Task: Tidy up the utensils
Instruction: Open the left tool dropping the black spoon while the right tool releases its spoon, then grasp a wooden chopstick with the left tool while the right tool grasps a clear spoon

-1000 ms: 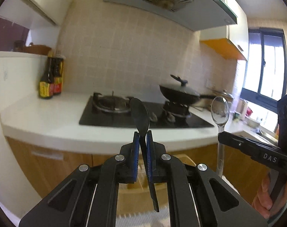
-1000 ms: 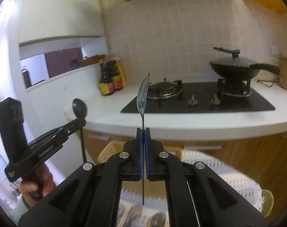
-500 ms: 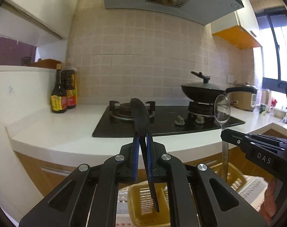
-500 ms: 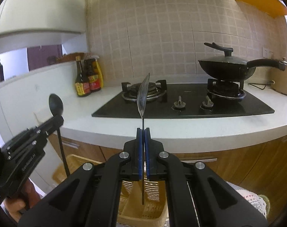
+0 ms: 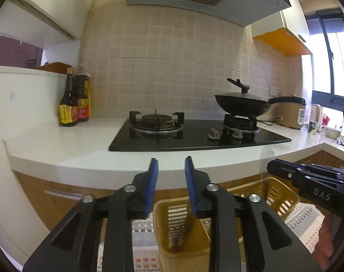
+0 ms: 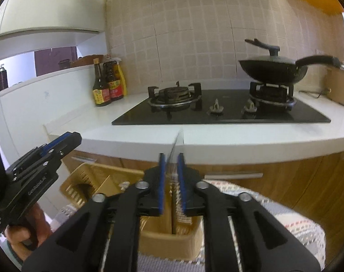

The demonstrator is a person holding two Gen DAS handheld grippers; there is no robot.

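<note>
the metal spoon (image 6: 177, 146) stands upright and blurred in the gap of the right gripper (image 6: 171, 165), its bowl edge-on above the blue pads; the jaws are a little apart and do not seem to press it, so i judge it is being let go to drop handle-first into the yellow basket (image 6: 90, 172) under it. the basket has a divider, and which compartment the spoon goes to i cannot tell. the left gripper (image 5: 170, 170) is wide open with nothing between its pads, and it hangs over a compartment of the same basket (image 5: 163, 206), probably for the same reason. no other utensil can be made out in the basket. the basket sits on a patterned cloth (image 5: 305, 215) below the white counter (image 5: 70, 145) with the stove (image 5: 194, 136). only the right wrist view shows the spoon; the left wrist view shows the right gripper (image 5: 270, 170) from the side, and the spoon cannot be seen there.
</note>
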